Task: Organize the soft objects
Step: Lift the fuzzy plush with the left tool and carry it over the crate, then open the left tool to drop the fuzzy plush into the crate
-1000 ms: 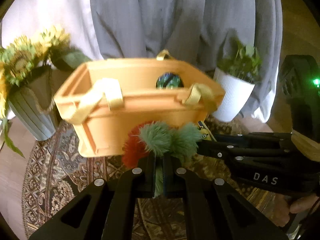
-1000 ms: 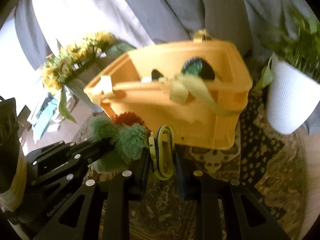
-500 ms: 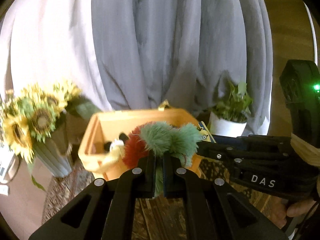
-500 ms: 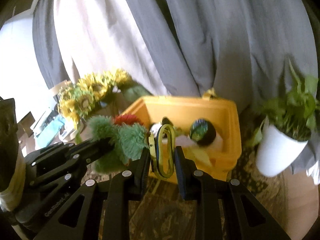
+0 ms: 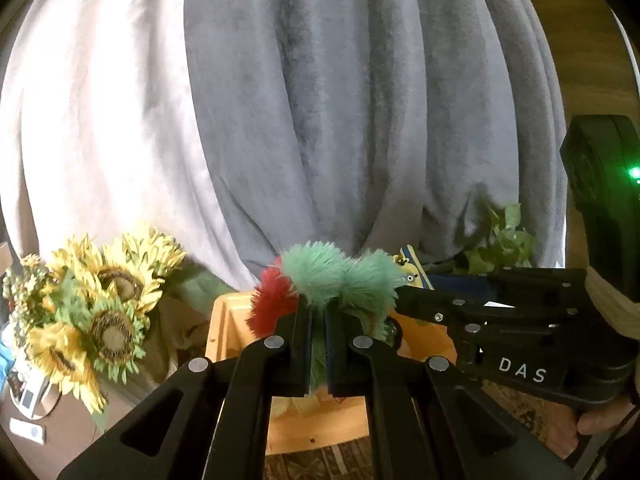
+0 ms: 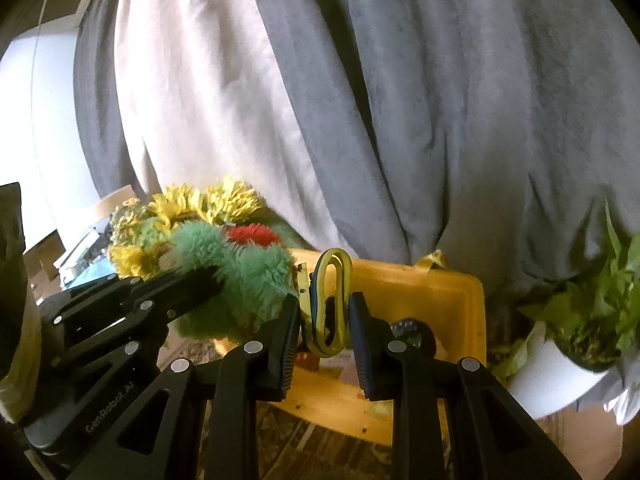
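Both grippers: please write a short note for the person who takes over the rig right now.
Left gripper: jaws shut on the fuzzy green and red toy, held above the orange bin.
Right gripper: the yellow and blue looped strap hangs between its jaws, which look slightly parted; the grip is unclear.
The orange bin stands on the patterned rug, between the sunflowers and the white potted plant.
Done: a dark round item lies in the bin.
Left: drop both held things into the bin.

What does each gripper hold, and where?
Left fingers pinch the fluffy green-and-red plush toy at its lower middle; right fingers grip the yellow-and-blue strap loop by its sides.
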Tool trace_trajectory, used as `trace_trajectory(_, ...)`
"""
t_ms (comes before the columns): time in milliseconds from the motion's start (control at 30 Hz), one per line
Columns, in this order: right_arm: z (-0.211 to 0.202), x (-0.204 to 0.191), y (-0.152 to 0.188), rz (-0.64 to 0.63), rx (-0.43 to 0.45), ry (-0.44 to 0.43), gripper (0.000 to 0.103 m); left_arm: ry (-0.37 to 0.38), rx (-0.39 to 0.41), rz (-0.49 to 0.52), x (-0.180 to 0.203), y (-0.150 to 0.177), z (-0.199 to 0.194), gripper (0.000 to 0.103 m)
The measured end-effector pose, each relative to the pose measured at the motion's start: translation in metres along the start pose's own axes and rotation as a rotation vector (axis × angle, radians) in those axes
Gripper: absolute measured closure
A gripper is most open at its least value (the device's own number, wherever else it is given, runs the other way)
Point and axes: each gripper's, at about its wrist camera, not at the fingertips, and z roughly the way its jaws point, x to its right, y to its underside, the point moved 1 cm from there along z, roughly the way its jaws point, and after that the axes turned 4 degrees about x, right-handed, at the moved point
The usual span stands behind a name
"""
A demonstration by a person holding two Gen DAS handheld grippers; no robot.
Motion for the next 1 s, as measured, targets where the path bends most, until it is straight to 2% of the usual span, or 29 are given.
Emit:
trace_trajectory(300,0.047,0.020,-0.013,0.010,-0.069,0.011,0.076,-0.008,-0.046,0.001,-0.014,-0.006,0.045,0.096)
trace_trajectory(400,0.059,0.026,-0.013,0.012,-0.091,0.019,0.072,-0.014,-0.072,0.001,-0.017,-0.004,0.062,0.094)
trace_trajectory(467,0.065,0.033,-0.014,0.023,-0.096,0.058,0.055,-0.014,-0.107,-0.002,-0.020,-0.002,0.076,0.087)
trace_trajectory(500,0.068,0.037,-0.014,0.031,-0.100,0.079,0.041,-0.012,-0.123,-0.006,-0.021,-0.001,0.082,0.070)
trace_trajectory(533,0.070,0.039,-0.015,0.035,-0.101,0.090,0.040,-0.016,-0.138,-0.012,-0.023,0.001,0.087,0.057)
trace_trajectory(567,0.071,0.043,-0.014,0.036,-0.102,0.116,0.040,-0.041,-0.146,-0.018,-0.025,0.003,0.092,0.054)
trace_trajectory(733,0.068,0.051,-0.012,0.044,-0.112,0.159,0.040,-0.068,-0.180,-0.002,-0.021,0.008,0.094,0.050)
trace_trajectory(867,0.051,0.053,-0.009,0.064,-0.100,0.208,0.040,-0.120,-0.181,-0.027,-0.021,0.007,0.079,0.047)
trace_trajectory(1000,0.028,0.049,-0.005,0.084,-0.093,0.217,0.040,-0.161,-0.168,-0.048,-0.020,0.002,0.053,0.043)
